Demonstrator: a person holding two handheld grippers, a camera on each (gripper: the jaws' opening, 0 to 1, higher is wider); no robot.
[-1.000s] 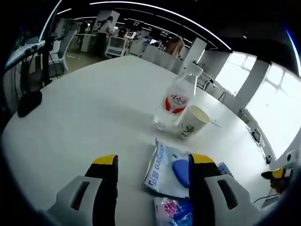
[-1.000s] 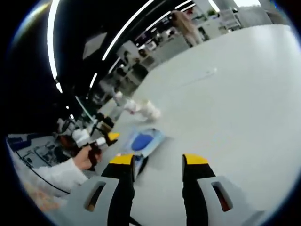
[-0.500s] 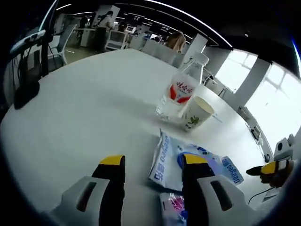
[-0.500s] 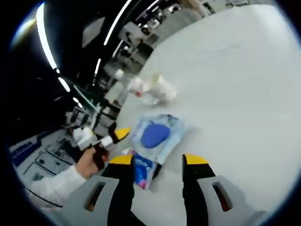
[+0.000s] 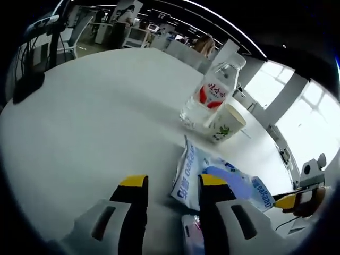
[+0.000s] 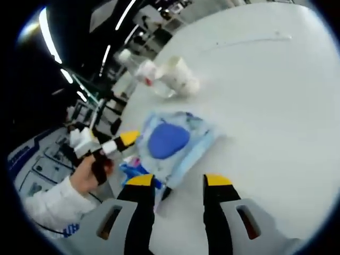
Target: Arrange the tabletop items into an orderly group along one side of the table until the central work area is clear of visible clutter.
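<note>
Closed in on the wipes pack (image 6: 172, 143) over the last second; jaw gap of left gripper (image 5: 171, 187) narrowed. Both grippers released, nothing held. Pack flat on white worktop (image 5: 79, 117), long axis running away from left gripper, near corner just right of its right jaw. From right gripper (image 6: 178, 183): pack just ahead and left, near edge touching left jaw. Small blue-pink packet (image 6: 133, 171) tucked beside it. Bottle (image 5: 210, 95) and paper cup (image 5: 227, 122) touching, beyond pack. Right gripper judged nearer for grasp.
</note>
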